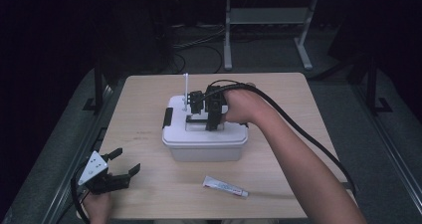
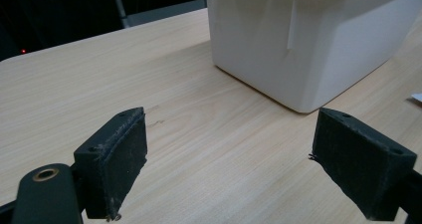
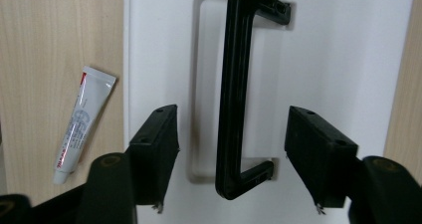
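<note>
High view: a white lidded box [image 1: 204, 134] stands at the centre of the frame on a light wooden table [image 1: 149, 194]; a black handle [image 1: 199, 119] lies across the middle of its lid; a black latch [image 1: 168, 117] sits at the lid's left edge; a thin white rod [image 1: 186, 89] stands upright at the lid's upper left corner

The right gripper [image 1: 211, 115] is above the lid, pointed down at the handle, the person's forearm entering from the lower right of the frame with the cable trailing along it; right gripper view: the handle [image 3: 234, 94] runs top to bottom through the centre of the frame, directly between the two jaws; the jaws stand apart, one on either side of the bar, neither pad touching it; nothing is clamped

The left gripper [image 1: 117, 167] rests in the lower left of the high view, well apart from the box, its grey three-cornered plate on top; left gripper view: the jaws are wide apart over bare table, with the box wall [image 2: 298, 50] in the upper right of the frame; nothing between them

A small white tube [image 1: 225, 186] lies flat on the table below the box, near the lower centre of the high view; in the right gripper view the tube [image 3: 82, 124] is at the left of the frame, just beside the lid's edge
</note>
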Motion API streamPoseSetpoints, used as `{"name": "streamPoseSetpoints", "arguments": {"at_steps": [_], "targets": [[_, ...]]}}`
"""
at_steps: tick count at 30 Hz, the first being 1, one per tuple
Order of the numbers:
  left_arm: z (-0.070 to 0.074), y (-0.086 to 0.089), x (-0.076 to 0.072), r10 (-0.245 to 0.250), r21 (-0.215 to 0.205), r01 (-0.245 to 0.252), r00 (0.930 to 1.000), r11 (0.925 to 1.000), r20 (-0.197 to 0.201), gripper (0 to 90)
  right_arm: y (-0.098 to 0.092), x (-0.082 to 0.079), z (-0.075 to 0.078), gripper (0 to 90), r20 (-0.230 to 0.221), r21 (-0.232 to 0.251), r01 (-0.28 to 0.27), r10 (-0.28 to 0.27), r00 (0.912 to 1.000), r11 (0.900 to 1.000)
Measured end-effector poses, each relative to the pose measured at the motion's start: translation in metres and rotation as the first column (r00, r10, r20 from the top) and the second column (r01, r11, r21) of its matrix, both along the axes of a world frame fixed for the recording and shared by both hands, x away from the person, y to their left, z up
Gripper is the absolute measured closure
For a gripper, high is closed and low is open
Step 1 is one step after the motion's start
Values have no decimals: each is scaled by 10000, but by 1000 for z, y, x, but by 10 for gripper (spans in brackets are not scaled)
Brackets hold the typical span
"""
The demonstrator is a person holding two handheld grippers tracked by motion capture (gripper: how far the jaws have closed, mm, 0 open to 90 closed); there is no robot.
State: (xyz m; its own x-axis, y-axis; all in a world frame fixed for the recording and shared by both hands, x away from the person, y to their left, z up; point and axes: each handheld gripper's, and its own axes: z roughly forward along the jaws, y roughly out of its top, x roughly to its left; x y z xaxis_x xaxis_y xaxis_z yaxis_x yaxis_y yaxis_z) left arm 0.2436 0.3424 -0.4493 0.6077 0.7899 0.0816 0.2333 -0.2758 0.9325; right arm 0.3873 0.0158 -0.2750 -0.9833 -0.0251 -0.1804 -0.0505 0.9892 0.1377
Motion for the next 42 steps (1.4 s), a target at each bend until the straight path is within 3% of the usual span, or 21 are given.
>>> {"name": "streamPoseSetpoints", "arguments": {"at_steps": [18, 22, 27, 34, 42], "targets": [[0, 1, 0, 39, -75, -39, 10000, 10000, -15, 135, 13, 3, -6, 661, 155, -240, -227, 231, 9996, 9995], [0, 1, 0, 32, -83, -32, 10000, 10000, -17, 135, 12, 5, -4, 697, 64, -174, -181, 182, 9998, 9997], [0, 0, 0, -13, -7, 13, 10000, 10000, -32, 135, 8, 7, 2, 722, 262, -63, -171, 173, 9995, 9998], [-1, 0, 0, -9, -40, 9, 10000, 10000, -35, 135, 6, 14, 5, 748, 482, -208, -38, 48, 9988, 9998], [-1, 1, 0, 6, -78, -6, 10000, 10000, -45, 135, 12, 21, 6, 813, 347, -394, -26, 40, 9994, 9992]]}}
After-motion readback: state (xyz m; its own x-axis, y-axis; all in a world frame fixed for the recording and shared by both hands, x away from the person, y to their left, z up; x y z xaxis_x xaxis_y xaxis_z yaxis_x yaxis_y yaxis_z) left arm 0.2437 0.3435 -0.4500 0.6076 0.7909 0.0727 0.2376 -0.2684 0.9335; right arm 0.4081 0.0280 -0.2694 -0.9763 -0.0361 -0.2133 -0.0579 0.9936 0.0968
